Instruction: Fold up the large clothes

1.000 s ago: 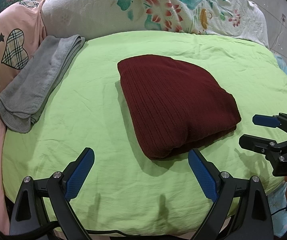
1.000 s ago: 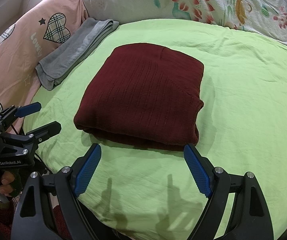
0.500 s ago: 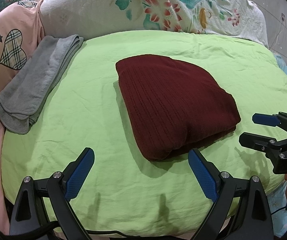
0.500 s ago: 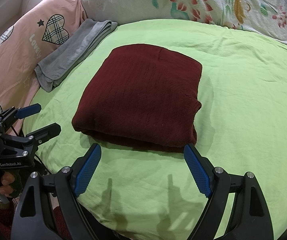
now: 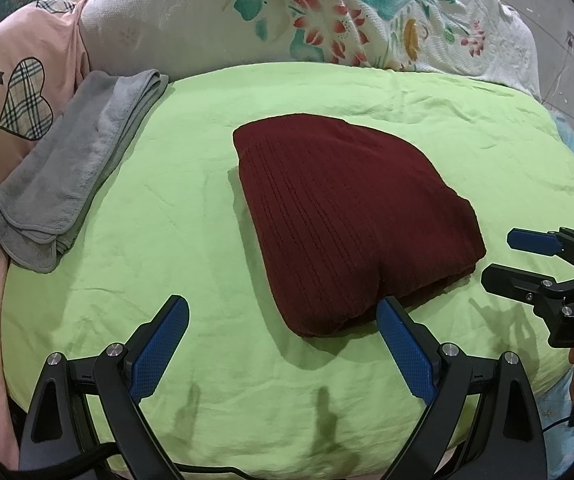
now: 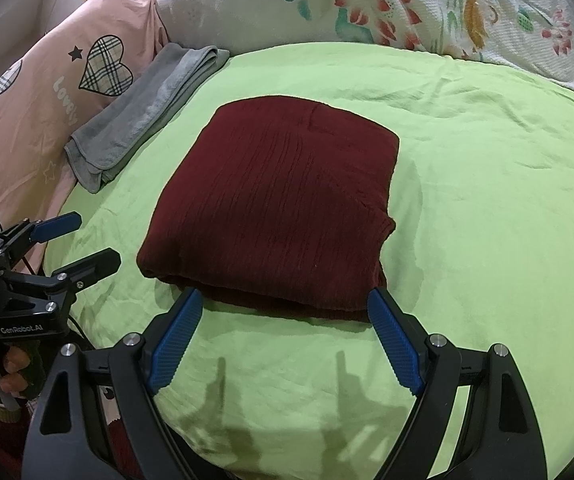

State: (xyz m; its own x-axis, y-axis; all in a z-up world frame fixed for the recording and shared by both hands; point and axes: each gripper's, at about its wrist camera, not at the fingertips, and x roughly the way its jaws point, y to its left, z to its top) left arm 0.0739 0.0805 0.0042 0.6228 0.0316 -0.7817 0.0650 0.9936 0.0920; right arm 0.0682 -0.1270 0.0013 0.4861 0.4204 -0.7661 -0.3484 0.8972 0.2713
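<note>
Maroon folded sweater (image 5: 351,216) on green sheet (image 5: 191,240) — underlayers hidden, left gripper (image 5: 283,344) and right gripper (image 6: 283,332) both spread, empty.

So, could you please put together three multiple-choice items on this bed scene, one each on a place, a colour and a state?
1. Where does the grey towel lie relative to the maroon sweater, seen from the left wrist camera?
A. on top of it
B. to its left, apart from it
C. under it

2. What colour is the sheet under the sweater?
A. light green
B. white
C. navy

3. How is the right gripper?
A. shut on the sweater
B. shut on the towel
C. open, holding nothing

Answers:
1 B, since bare sheet separates them.
2 A, since green shows all round the sweater.
3 C, since its blue pads stand wide apart; the left gripper is likewise open.
</note>
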